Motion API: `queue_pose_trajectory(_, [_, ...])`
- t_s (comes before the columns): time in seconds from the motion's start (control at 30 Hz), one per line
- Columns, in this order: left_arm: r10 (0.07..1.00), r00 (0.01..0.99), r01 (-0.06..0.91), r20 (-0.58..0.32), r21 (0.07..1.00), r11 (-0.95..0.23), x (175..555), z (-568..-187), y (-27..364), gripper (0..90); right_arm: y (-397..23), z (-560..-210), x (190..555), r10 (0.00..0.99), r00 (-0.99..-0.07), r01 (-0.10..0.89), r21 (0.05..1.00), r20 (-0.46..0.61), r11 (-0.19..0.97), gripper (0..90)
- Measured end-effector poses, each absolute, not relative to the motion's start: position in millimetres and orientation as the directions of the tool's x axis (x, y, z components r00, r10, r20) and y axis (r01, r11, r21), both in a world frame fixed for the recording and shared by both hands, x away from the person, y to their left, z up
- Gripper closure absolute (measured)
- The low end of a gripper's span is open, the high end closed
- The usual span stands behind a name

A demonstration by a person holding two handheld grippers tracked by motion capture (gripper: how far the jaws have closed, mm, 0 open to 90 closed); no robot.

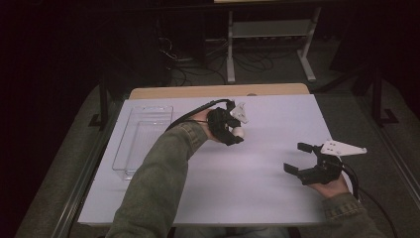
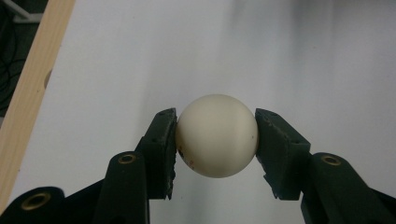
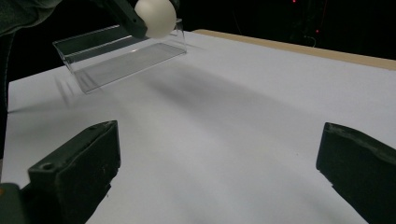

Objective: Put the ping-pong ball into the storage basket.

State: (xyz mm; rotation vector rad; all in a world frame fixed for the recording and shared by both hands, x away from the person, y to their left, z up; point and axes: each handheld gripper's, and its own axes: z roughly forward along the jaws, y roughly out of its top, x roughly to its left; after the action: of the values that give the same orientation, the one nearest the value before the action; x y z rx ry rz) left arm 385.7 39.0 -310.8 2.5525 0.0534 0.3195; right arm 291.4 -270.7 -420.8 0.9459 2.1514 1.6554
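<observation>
Clearly the left gripper point(image 1: 236, 134) pinches the white ball point(image 2: 217, 136) above the bench point(image 1: 277, 119) (near the clear tray point(image 1: 143, 139)); smooth, it could slip out. Right gripper point(image 1: 300, 157) fingers gape empty.

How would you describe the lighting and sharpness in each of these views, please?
High view: dim, dark surroundings, only the white table lit. Left gripper view: the white ball is sharp and evenly lit, without glare. Right gripper view: the clear tray looks streaked with motion blur.
</observation>
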Motion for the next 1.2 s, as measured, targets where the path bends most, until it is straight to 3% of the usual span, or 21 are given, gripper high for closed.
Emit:
queue_pose_trajectory(0.77, [0.158,0.943,-0.049,0.292,0.594,-0.803,375.7,-259.3,67.1,50.6,-270.5,-420.6,291.1,0.63,-0.756,0.331,0.934,0.178,0.134,0.0])
queue_pose_trajectory(1.2, [0.161,0.929,-0.068,0.333,0.581,-0.811,367.2,-236.0,80.0,50.6,-270.6,-420.4,291.0,0.632,-0.754,0.332,0.934,0.178,0.132,0.0])
